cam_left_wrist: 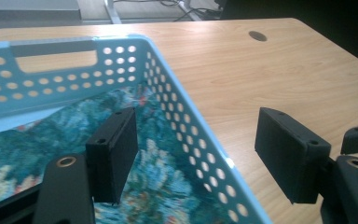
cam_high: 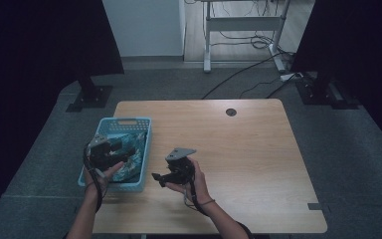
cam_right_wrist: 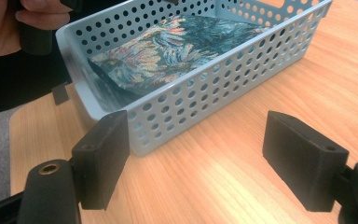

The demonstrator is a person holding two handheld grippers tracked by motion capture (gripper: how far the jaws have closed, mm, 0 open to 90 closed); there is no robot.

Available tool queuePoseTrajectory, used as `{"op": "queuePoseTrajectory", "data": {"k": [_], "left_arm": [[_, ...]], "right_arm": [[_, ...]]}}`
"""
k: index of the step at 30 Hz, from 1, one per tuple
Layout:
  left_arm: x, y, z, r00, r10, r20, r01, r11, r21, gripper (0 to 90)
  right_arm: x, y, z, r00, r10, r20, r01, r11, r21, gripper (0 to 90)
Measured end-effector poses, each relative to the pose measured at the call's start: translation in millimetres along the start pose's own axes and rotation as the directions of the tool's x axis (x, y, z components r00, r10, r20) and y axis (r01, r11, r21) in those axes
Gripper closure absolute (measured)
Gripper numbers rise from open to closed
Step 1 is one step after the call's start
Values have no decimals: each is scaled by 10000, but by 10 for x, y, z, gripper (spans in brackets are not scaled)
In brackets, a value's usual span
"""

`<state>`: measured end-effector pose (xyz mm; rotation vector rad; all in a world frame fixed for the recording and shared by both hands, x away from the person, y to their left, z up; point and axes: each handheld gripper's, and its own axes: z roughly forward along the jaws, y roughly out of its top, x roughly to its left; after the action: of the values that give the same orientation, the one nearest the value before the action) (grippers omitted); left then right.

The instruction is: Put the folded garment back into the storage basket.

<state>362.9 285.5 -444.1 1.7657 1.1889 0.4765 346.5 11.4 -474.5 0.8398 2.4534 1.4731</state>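
The cloth (cam_right_wrist: 177, 44), a folded piece with a teal floral print, lies flat on the floor of the basket (cam_high: 146, 144), a pale blue perforated one. Neither gripper holds it. The left gripper (cam_high: 113, 152) hangs over the basket with its jaws spread wide and nothing between the pads; in the left gripper view one jaw stands inside the basket above the cloth and the other outside its wall. The right gripper (cam_high: 161, 178) is just beside the basket over the bare table (cam_high: 248, 164), jaws also released and empty.

The main risk I see is the left jaws straddling the wall: a careless move sideways could catch the rim and drag or tip the light basket. The right gripper, low and near the basket's side, could nudge it too. The cloth itself looks settled and unlikely to slip out.

The table is light wood with a round cable hole (cam_high: 231, 112) well beyond the basket. Past the table lie grey carpet, dark curtains on both sides, a desk frame (cam_high: 243, 25) and loose cables (cam_high: 248, 74).
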Motion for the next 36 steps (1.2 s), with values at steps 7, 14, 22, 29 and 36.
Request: {"op": "queuePoseTrajectory", "data": {"k": [7,14,22,29,36], "left_arm": [[-235,-66,-43,9989,369,277,-365,9992,-145,297],[-478,-157,-25,9950,762,642,-749,9969,-234,296],[-804,-356,36,9854,1184,1227,-1165,9929,-226,297],[-1037,-532,78,9768,1437,1590,-1426,9896,-181,297],[-1242,-634,122,9688,1660,1839,-1688,9857,-7,299]], "right_arm": [[12,-57,-206,9989,-422,203,421,9991,23,227],[-35,-194,-435,9977,-520,439,521,9986,-9,227],[-140,-464,-783,9969,-321,723,329,9994,-91,227],[-214,-737,-1078,9954,-155,948,161,9999,-53,227],[-295,-1015,-1361,9907,-14,1357,3,10000,78,227]]}}
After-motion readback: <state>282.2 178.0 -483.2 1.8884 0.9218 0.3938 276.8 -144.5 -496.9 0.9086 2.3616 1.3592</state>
